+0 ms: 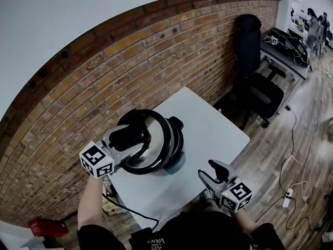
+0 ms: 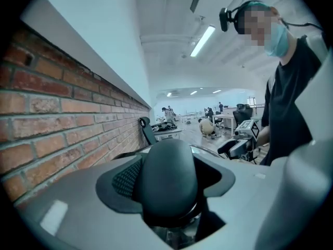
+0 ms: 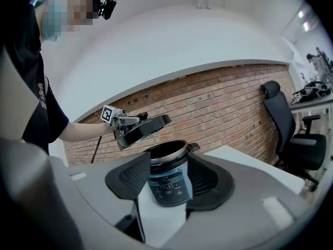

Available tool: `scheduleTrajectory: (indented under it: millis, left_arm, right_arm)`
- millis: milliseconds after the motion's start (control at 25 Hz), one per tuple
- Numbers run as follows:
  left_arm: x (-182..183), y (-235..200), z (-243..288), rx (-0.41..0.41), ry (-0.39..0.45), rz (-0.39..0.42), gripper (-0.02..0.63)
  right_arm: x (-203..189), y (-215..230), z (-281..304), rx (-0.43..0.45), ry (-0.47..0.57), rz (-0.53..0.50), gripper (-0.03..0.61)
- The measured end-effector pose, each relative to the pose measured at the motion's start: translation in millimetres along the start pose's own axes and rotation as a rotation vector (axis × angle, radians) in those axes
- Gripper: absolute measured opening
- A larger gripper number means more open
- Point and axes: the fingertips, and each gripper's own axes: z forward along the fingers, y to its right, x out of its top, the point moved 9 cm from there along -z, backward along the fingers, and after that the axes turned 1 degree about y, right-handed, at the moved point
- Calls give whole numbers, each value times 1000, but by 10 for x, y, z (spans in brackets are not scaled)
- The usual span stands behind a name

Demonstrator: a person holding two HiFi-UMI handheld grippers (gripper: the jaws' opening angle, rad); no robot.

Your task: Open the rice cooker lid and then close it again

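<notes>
We're pinching the lid handle (image 2: 169, 184) in the left gripper (image 1: 130, 137), jaws wide around the black knob. The lid (image 3: 148, 125) is hanging tilted, above & left of the open rice cooker (image 3: 167, 184) on the table (image 1: 208, 124). Our right gripper (image 1: 208, 171) is gaping empty, well apart. Risks we're judging: lid swinging or slipping from the pinch; a lid coming down off-centre clipping the rim & shoving the unbraced cooker.
</notes>
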Motion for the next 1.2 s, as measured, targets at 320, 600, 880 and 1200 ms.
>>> scheduleTrajectory:
  millis: [320, 600, 880, 1200]
  left_arm:
    - [-7, 434, -763, 204, 115, -32, 301]
    - [-236, 851, -1275, 362, 134, -94, 301]
    - [-477, 1207, -1603, 471, 166, -170, 301]
    - [-726, 1513, -1716, 525, 146, -203, 301]
  right_arm:
    - [29, -284, -97, 20, 46, -37, 213]
    - [-26, -554, -57, 61, 41, -38, 213]
    - [-80, -727, -44, 83, 34, -46, 213]
    - [-71, -811, 19, 108, 27, -57, 213]
